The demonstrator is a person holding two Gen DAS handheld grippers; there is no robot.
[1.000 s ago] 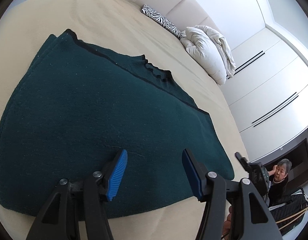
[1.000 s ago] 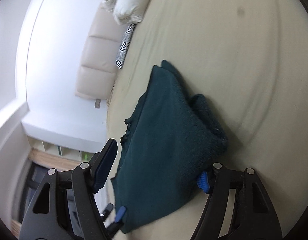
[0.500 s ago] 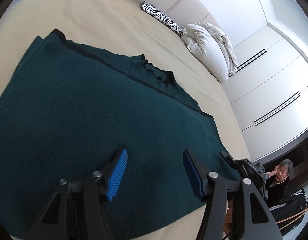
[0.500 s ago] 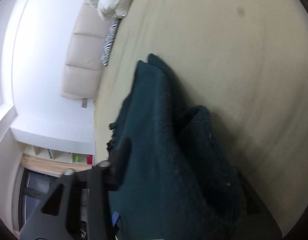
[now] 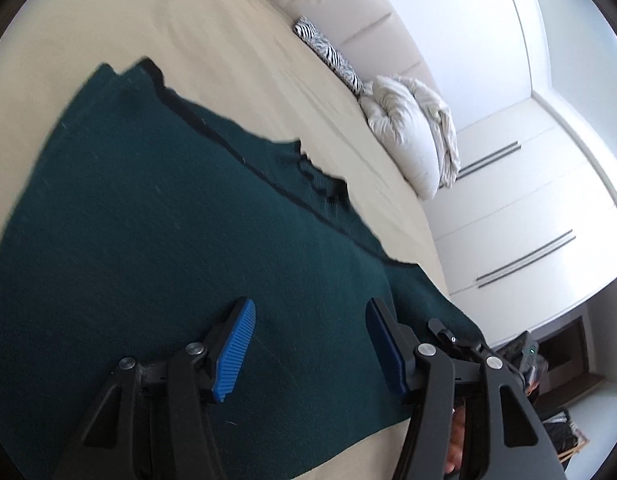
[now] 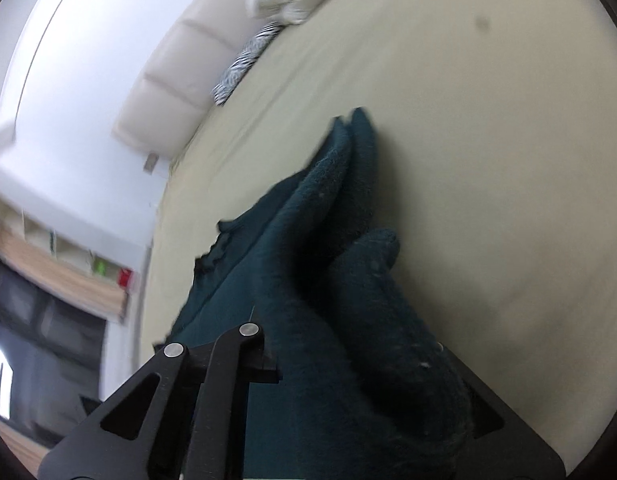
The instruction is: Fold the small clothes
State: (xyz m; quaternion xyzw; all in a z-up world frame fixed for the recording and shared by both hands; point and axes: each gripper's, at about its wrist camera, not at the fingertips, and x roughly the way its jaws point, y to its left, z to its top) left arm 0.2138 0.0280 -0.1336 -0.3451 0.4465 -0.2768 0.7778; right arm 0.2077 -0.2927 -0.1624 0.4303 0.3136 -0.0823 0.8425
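Observation:
A dark green knitted garment (image 5: 156, 240) lies spread flat on a beige bed (image 5: 212, 28). My left gripper (image 5: 308, 344) hovers open over its near part, blue pads apart, nothing between them. In the right wrist view the same garment (image 6: 320, 280) is bunched and lifted at its edge. My right gripper (image 6: 360, 392) is shut on that bunched edge; the cloth covers its fingertips. The right gripper also shows in the left wrist view (image 5: 476, 344) at the garment's right edge.
A white duvet bundle (image 5: 412, 136) and a zebra-print pillow (image 5: 328, 56) lie at the cream headboard (image 5: 348, 4). White wardrobe doors (image 5: 524, 208) stand to the right. Shelves and a dark window (image 6: 40, 292) are at the left in the right wrist view.
My right gripper has closed on the garment's edge and raised it, the cloth now bunched over its fingers. My left gripper stayed open and shifted further over the garment.

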